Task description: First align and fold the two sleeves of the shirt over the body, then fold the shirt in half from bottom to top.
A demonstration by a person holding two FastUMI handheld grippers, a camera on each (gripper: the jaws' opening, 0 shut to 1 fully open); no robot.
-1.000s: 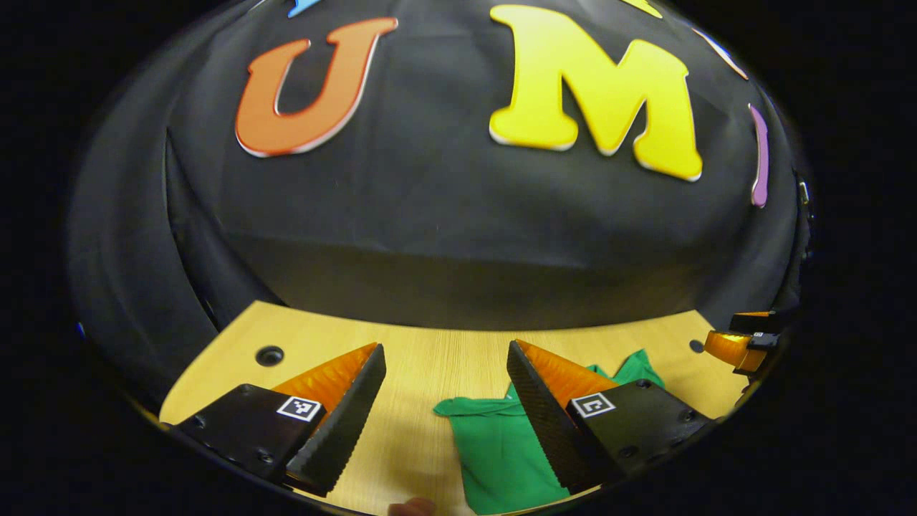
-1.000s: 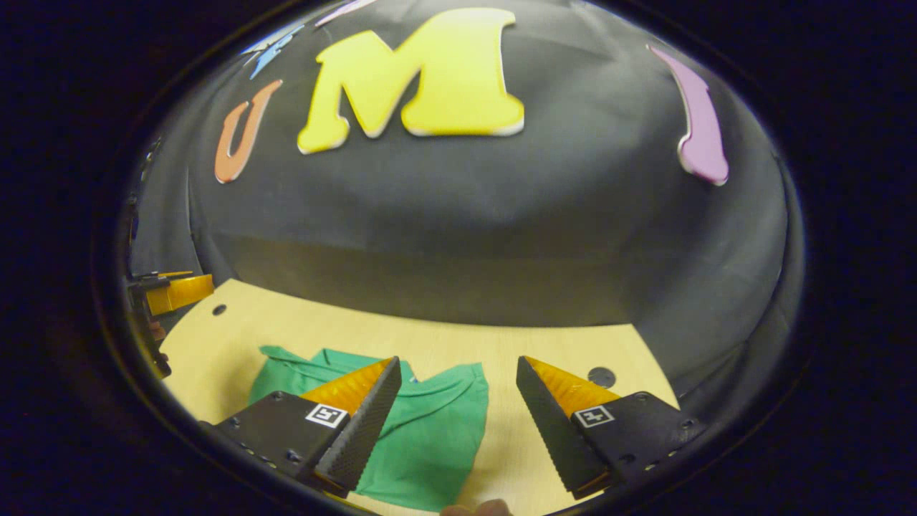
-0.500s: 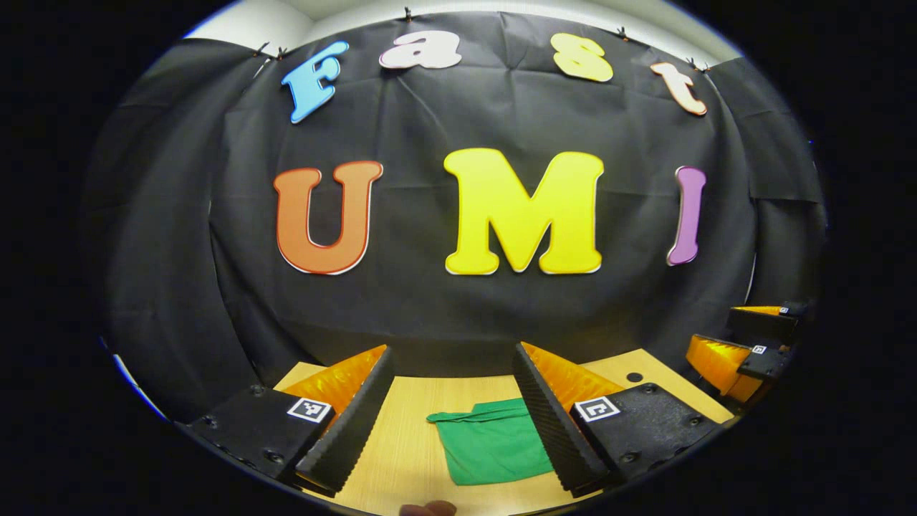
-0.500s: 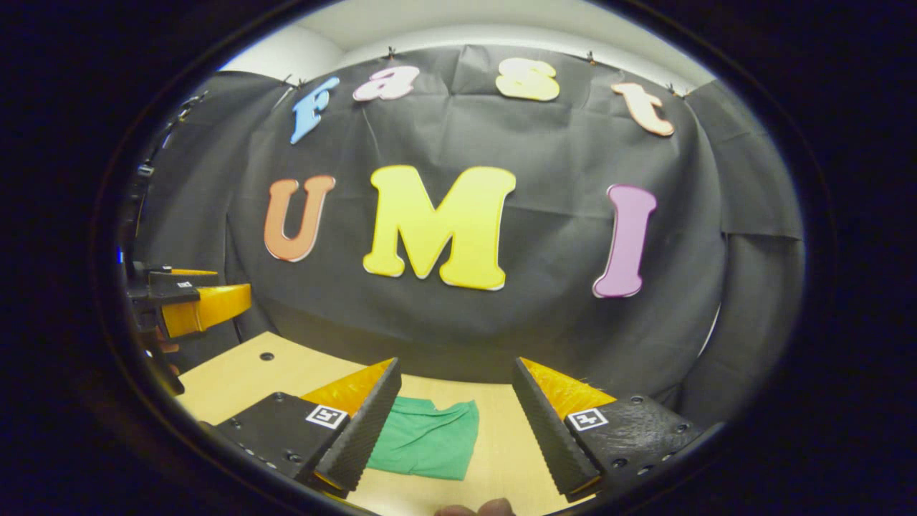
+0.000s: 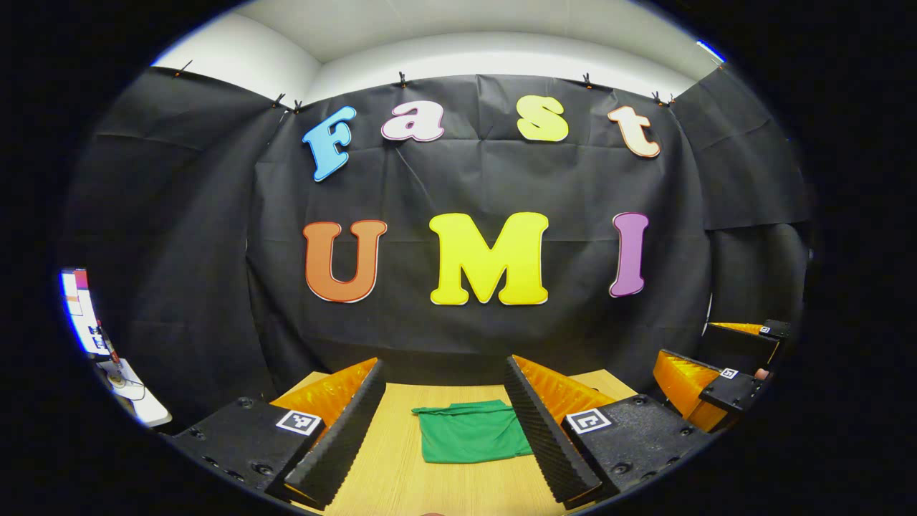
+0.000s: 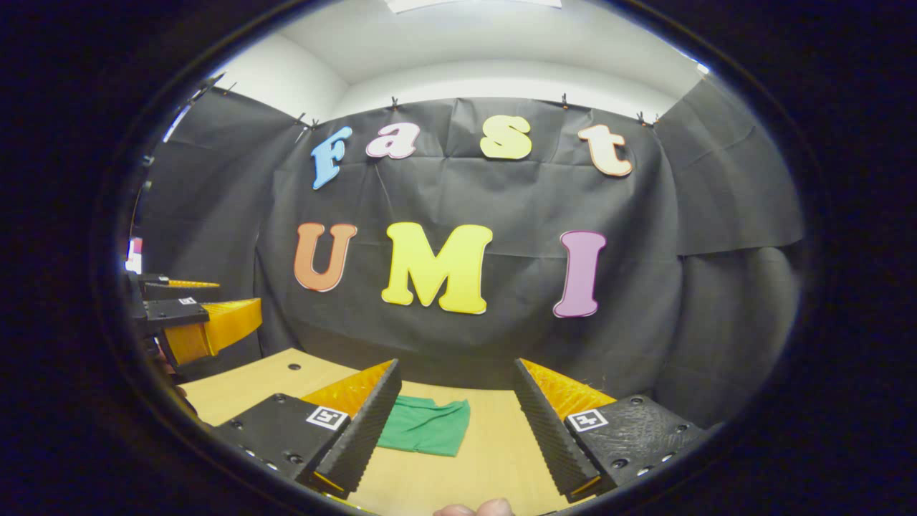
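The black cloth booth wall (image 5: pixel 473 186) forms the backdrop, clipped along its top edge below a white ceiling (image 5: pixel 458 29); in the right gripper view the same wall (image 6: pixel 501 208) and ceiling (image 6: pixel 473 43) appear. Below the wall lies the light wooden table (image 5: pixel 401 473), its surface bare apart from the garment; the right gripper view shows the table (image 6: pixel 494 459) with a small round hole near its far left corner (image 6: pixel 294 366).

The left gripper (image 5: pixel 440 423) is held above the near part of the table, both fingers spread wide with nothing between them; the table and garment show through the gap. Each finger carries a small square black-and-white marker. The right gripper (image 6: pixel 455 423) is likewise spread wide and holds nothing. Each gripper also appears in the other's view: the right gripper at the far right edge (image 5: pixel 706 376), the left gripper at the far left edge (image 6: pixel 197 322).

The green shirt (image 5: pixel 469 437), folded into a compact, roughly rectangular bundle, lies flat on the table well ahead of both grippers and apart from them. In the right gripper view the shirt (image 6: pixel 426 428) lies partly behind the left-hand finger.

A fingertip of the holding hand (image 6: pixel 476 509) shows at the bottom edge.
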